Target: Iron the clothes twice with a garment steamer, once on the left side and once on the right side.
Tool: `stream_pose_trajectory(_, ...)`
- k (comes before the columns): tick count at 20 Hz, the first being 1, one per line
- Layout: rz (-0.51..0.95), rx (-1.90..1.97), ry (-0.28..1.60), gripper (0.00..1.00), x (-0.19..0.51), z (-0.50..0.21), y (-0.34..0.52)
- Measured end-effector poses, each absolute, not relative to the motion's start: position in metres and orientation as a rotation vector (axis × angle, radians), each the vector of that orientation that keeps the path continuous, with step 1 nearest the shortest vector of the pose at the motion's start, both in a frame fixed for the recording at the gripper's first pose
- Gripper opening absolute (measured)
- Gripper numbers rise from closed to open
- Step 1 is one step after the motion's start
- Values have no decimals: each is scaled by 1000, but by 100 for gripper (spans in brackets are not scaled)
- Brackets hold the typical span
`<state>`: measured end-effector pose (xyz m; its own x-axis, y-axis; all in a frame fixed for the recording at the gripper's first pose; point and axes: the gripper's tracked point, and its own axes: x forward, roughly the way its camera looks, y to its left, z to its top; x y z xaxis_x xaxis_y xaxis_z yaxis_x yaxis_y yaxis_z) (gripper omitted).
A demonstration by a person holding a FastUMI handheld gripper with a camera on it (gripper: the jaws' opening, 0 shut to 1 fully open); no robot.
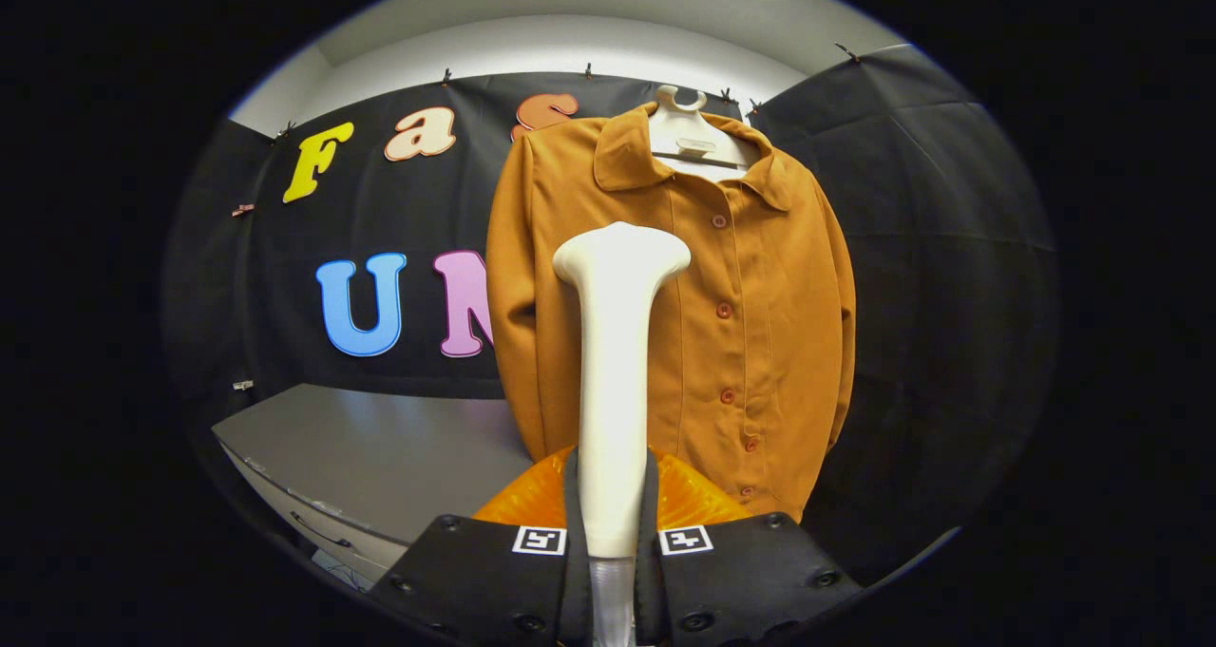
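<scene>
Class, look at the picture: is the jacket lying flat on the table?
No: the jacket hangs on a hanger, beyond the steamer held in the gripper.

open gap between steamer (pixel 619 362) and shirt (pixel 760 324)

From where I sit the feed is evenly lit from overhead: the pale steamer head (pixel 621 253) is bright but not blown out, and the grey surface (pixel 380 447) carries a soft sheen. The shirt (pixel 750 295) reads sharp. Fisheye bending curves the edges, and the jaws at the bottom look slightly soft.
</scene>
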<state>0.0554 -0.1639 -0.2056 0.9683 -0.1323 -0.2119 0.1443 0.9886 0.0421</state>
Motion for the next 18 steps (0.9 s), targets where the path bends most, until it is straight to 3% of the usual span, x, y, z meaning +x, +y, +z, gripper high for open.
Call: stream_pose_trajectory(18, -216, 100, 638, 21, -26, -368, -165)
